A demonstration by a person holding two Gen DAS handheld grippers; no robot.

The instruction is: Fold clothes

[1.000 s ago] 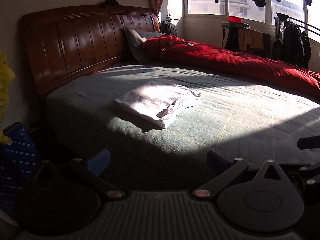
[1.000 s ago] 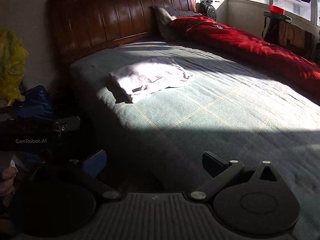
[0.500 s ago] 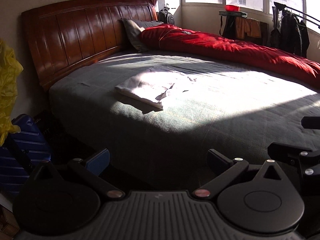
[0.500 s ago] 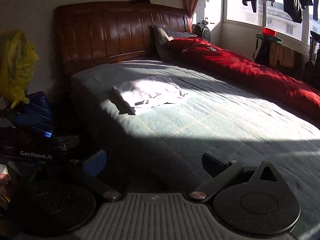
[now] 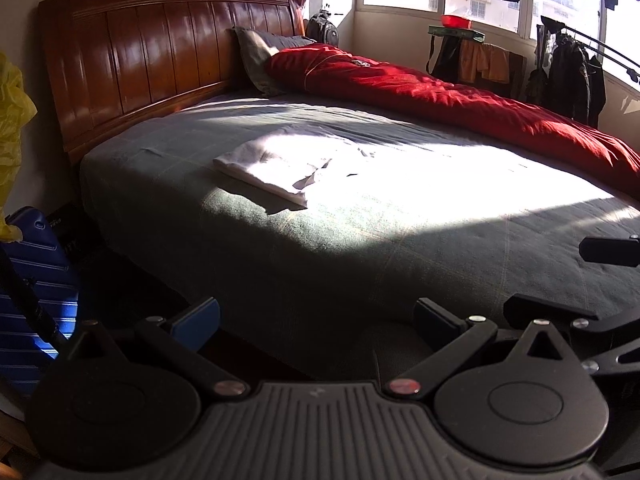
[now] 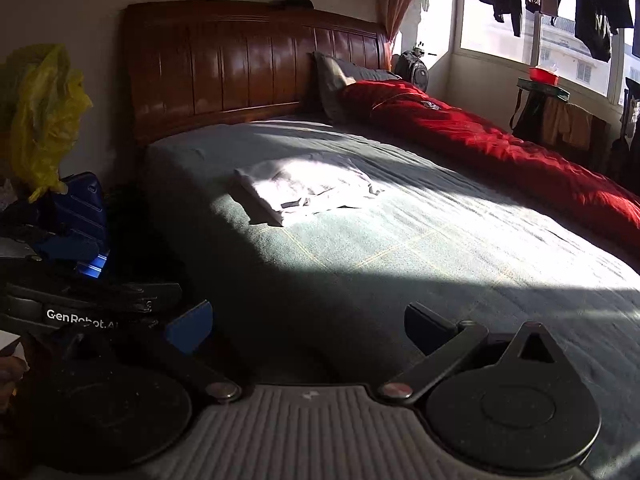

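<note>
White lettering reading "GenRobot.AI" stands on the black body of the left gripper (image 6: 188, 322), seen at the lower left of the right wrist view; its last letters are partly hidden behind a blue finger pad. A small pale patch on the red quilt (image 6: 432, 105) is too small to read; faint marks on a dark box (image 5: 70, 232) beside the bed in the left wrist view cannot be made out either.
</note>
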